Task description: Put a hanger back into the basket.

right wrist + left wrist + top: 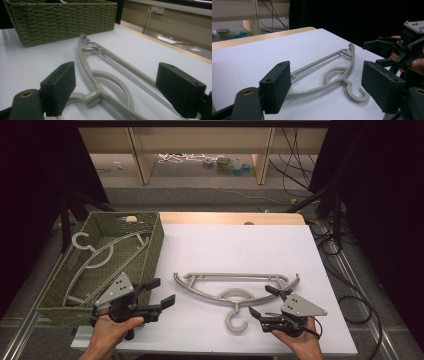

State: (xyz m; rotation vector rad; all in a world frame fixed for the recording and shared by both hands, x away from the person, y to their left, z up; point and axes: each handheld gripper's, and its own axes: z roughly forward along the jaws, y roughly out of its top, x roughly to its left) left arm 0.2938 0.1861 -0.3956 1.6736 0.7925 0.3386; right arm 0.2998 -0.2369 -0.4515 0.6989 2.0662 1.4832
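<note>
- My left gripper (159, 293) sat near the table's (240, 245) front left corner, just off the basket's (150, 255) near right corner, with its jaws spread wide and nothing between them.
- In the left gripper view those jaws framed the grey hanger (332, 75) from farther off; neither pad touched it.
- My right gripper (262, 302) rested near the front edge toward the right corner, held in the right hand (300, 345), jaws also spread and empty.
- In the right gripper view the hanger (110, 75) ran between the two pads, but it lay on the table beyond them and I saw no contact.
- The hanger (235, 290) lay flat on the white table, in the front half and roughly midway between the two grippers, its bar toward the far edge and its hook (234, 320) pointing toward the front edge.
- The hook's open curl ended close to the front edge, just left of my right gripper.
- The green woven basket stood along the table's left edge, overhanging it, with its long side running from front to back.
- A second grey hanger (100, 255) lay inside the basket, its hook toward the far left corner of the basket.
- My left hand (112, 332) gripped its tool from the bottom edge of the high view.
</note>
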